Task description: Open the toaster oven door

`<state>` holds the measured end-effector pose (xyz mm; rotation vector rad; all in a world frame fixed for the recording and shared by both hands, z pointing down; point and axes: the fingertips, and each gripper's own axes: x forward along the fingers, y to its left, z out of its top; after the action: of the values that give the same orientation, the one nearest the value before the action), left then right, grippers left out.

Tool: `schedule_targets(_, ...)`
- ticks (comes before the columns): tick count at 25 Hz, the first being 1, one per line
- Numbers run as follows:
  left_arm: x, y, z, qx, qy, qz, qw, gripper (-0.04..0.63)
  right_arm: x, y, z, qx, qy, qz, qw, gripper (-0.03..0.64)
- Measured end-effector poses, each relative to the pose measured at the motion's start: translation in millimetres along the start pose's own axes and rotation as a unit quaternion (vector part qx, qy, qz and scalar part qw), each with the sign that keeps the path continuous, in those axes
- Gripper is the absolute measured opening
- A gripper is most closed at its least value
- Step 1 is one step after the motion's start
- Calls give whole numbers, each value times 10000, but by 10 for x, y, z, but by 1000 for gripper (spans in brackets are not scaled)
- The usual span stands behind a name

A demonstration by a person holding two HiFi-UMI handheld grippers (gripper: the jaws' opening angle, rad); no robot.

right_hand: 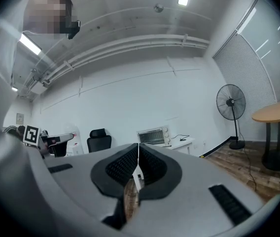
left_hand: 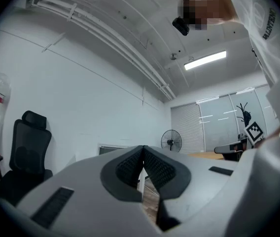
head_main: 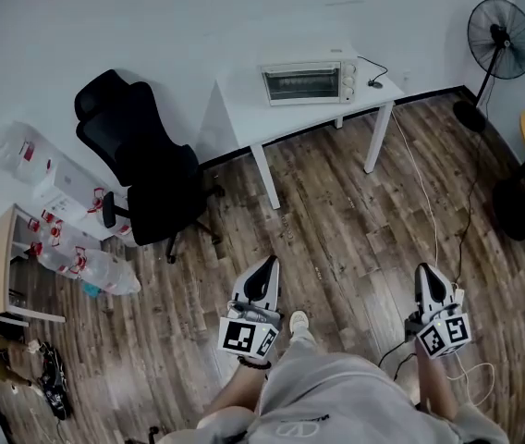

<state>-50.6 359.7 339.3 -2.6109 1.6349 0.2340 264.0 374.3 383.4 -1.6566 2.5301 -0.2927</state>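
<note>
A: Is that door getting opened yet?
B: Nah, the white boxy toaster oven is sitting shut on the white table. Grey left gripper and right gripper are hanging fully closed, empty, well apart from it.

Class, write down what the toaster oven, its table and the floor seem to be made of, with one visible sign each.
Toaster oven: probably white-painted metal, with a smooth casing; the door looks like glass, since rack lines show through it. Table: smooth matt white top and legs, perhaps laminate or painted board. Floor: wood or wood-look laminate, shown by grained, knotty planks.
</note>
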Motion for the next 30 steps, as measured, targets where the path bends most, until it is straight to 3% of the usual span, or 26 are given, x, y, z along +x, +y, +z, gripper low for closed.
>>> schedule_targets(7, 502, 651, -103, -269, -35, -262, 9993, 6, 813, 174, 143, -219, 13, -145, 9997, 18)
schedule_targets(17, 939, 1150, -329, -600, 142, -577, 9964, 6, 1561, 391, 105, -219, 117, -243, 9994, 18)
schedule_targets(30, 2024, 1432, -419, -502, 220, -489, 9973, 6, 2769, -111, 151, -53, 116, 181, 9998, 18)
